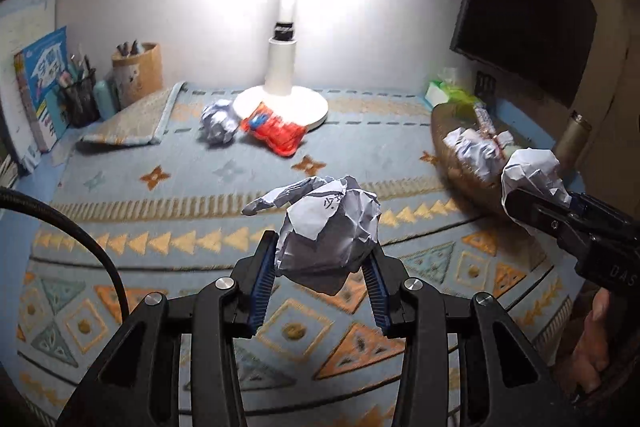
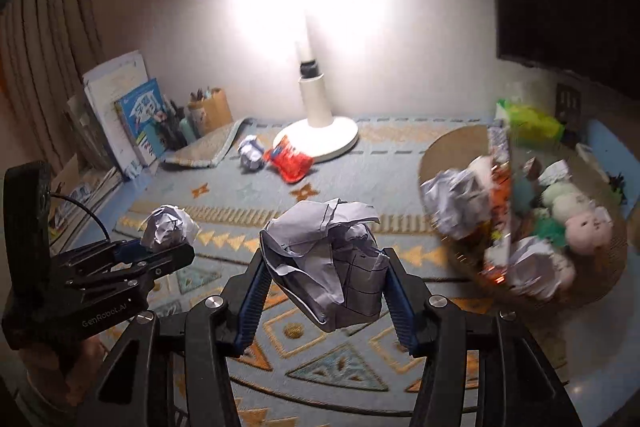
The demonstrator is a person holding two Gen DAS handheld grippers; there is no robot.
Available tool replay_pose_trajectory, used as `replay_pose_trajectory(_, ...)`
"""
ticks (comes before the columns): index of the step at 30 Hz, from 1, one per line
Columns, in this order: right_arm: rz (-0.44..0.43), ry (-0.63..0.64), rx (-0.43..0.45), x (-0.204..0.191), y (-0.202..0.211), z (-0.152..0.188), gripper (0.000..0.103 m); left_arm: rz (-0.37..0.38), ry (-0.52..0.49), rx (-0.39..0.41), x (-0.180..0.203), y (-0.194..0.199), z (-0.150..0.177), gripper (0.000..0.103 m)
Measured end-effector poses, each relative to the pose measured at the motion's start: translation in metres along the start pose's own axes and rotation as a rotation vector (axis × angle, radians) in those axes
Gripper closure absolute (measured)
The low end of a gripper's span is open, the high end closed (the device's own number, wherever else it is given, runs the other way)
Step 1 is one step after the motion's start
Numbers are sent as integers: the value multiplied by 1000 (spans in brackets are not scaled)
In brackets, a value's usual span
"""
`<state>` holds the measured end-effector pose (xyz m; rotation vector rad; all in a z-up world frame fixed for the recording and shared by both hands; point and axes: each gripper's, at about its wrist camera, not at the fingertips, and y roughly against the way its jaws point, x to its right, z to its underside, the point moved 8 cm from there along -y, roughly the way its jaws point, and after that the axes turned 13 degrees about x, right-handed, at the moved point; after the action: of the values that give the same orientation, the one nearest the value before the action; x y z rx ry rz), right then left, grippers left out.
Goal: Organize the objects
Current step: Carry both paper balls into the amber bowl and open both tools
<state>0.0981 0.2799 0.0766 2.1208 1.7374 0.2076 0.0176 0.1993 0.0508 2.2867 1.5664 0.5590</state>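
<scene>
A crumpled paper ball (image 1: 332, 227) hangs above the patterned mat (image 1: 168, 187), and my left gripper (image 1: 320, 251) is shut on it. My right gripper (image 2: 325, 263) is shut on a second crumpled paper (image 2: 324, 251), also in the air. In the left wrist view the right gripper (image 1: 532, 203) holds its paper (image 1: 532, 171) beside the woven basket (image 1: 440, 123). The right wrist view has the left gripper (image 2: 160, 251) at the left with its ball (image 2: 170, 227). A third paper ball (image 1: 218, 123) and a red snack packet (image 1: 274, 131) lie by the lamp base.
A white desk lamp (image 1: 282, 83) stands at the back centre. The basket (image 2: 456, 143) at the right holds crumpled papers, wrappers and plush toys. Books (image 1: 44, 87), pen holders (image 1: 136, 71) and a folded mat (image 1: 132, 123) line the back left. A green tissue pack (image 2: 528, 123) sits behind the basket.
</scene>
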Motion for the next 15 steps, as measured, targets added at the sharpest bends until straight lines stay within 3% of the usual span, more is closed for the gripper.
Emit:
replay_pose_trajectory(4, 200, -27, 87, 81, 14, -51, 49, 146, -51, 35, 69, -21, -45, 65)
replay_pose_trajectory(8, 359, -184, 34, 172, -2, -73, 49, 315, -113, 14, 150, -53, -60, 65)
replay_pose_trajectory(12, 324, -228, -21, 210, -27, -75, 49, 428, -106, -46, 207, -82, -53, 65)
replay_pose_trajectory(15, 325, -228, -28, 221, -33, -78, 48, 456, -126, -32, 229, -96, -54, 64)
